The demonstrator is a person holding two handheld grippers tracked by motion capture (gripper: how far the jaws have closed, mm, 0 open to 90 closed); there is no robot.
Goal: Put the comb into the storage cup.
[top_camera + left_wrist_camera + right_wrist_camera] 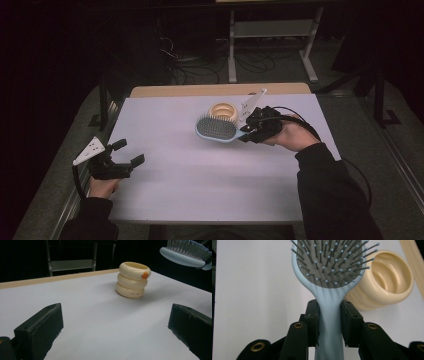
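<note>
Right hand-held gripper (246,131) level, clamping hairbrush (216,129)

Light-blue paddle hairbrush (329,302) — grey pad, grey pins with blue ball tips — is hanging above the white table, bristles facing up, roughly level, head pointing toward the table's left. Its handle is sitting clamped between black jaws. Head is overlapping the cream ribbed cup (223,110) in the high view — cup is standing upright just behind it.
</note>
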